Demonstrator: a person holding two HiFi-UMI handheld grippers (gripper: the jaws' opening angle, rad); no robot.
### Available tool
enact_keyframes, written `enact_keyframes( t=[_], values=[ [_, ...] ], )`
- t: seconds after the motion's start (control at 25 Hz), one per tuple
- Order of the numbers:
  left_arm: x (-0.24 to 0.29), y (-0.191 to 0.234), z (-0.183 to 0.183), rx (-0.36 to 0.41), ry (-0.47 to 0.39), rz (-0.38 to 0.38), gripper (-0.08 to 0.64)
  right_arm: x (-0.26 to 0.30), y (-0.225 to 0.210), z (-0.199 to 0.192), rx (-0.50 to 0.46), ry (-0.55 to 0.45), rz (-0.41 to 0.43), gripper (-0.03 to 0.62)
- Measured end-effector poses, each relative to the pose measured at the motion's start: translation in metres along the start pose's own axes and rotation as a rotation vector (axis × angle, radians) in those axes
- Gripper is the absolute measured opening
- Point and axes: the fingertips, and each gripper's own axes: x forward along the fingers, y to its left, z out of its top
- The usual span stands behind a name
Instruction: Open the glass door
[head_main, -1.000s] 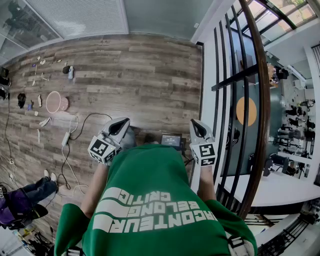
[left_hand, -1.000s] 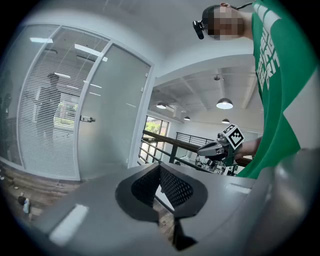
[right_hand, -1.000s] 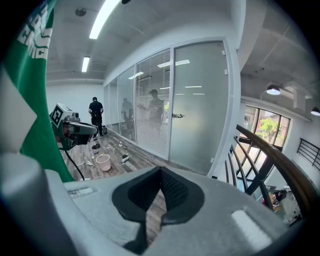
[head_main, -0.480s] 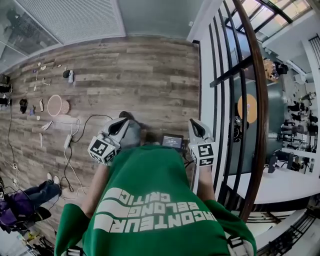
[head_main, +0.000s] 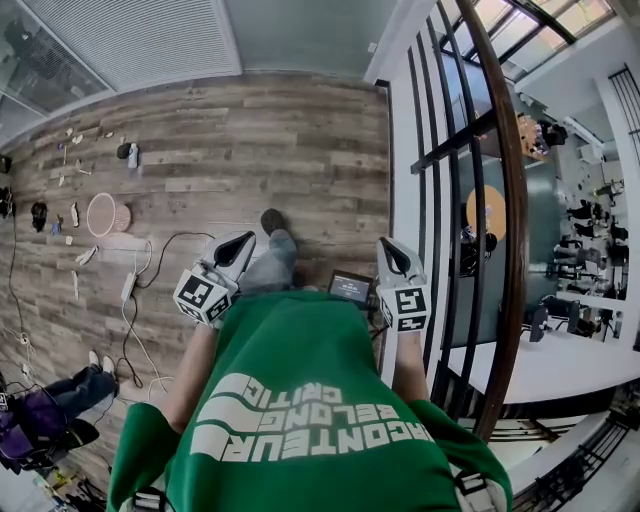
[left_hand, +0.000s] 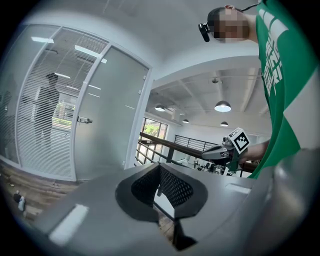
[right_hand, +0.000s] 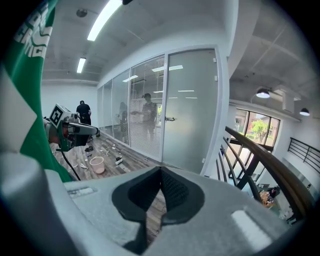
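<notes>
Standing upright, glass door (right_hand: 192, 110)

Left gripper (head_main: 240, 246), right gripper (head_main: 389, 251): two. Glass door (right_hand: 192, 110): one. Pink basket (head_main: 100, 214): one.

Frosted glass door (right_hand: 192, 110), tall upright panel in a white frame, small metal handle (right_hand: 170, 119) at mid-height on its left edge, closed flush with the frame, at the wooden floor's (right_hand: 127, 150) far edge, beside the blind-covered glass wall (right_hand: 145, 125).

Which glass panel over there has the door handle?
The frosted panel nearest the railing; the handle sits at its left edge. The other panels show blinds.
</notes>
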Motion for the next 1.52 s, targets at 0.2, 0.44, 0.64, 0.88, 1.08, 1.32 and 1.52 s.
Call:
enact_keyframes(
  t=[0.2, 0.44, 0.64, 0.88, 1.08, 1.32, 1.52],
  values=[
    [0.017, 0.009, -0.003, -0.013, 0.015, -0.012, 0.009, 0.012, -0.011, 0.007, -0.002, 0.004, -0.006, -0.008],
    [0.041, 0.027, 0.002, -0.027, 0.016, -0.003, 0.009, 0.038, -0.028, 0.013, -0.019, 0.022, 0.008, -0.008],
    [0.073, 0.057, 0.009, -0.039, 0.011, 0.002, 0.009, 0.070, -0.051, 0.023, -0.034, 0.036, 0.013, -0.008],
    [0.129, 0.086, 0.028, -0.051, -0.002, -0.021, 0.009, 0.105, -0.091, 0.035, -0.043, 0.071, 0.009, -0.008],
    [0.164, 0.115, 0.048, -0.047, -0.016, -0.025, 0.009, 0.138, -0.118, 0.053, -0.054, 0.089, 0.007, -0.008],
    [0.195, 0.143, 0.060, -0.055, -0.024, -0.022, 0.009, 0.172, -0.134, 0.071, -0.100, 0.102, 0.025, -0.008],
    [0.211, 0.151, 0.070, -0.043, -0.021, -0.026, 0.009, 0.183, -0.148, 0.073, -0.085, 0.115, 0.026, -0.008]
  ],
)
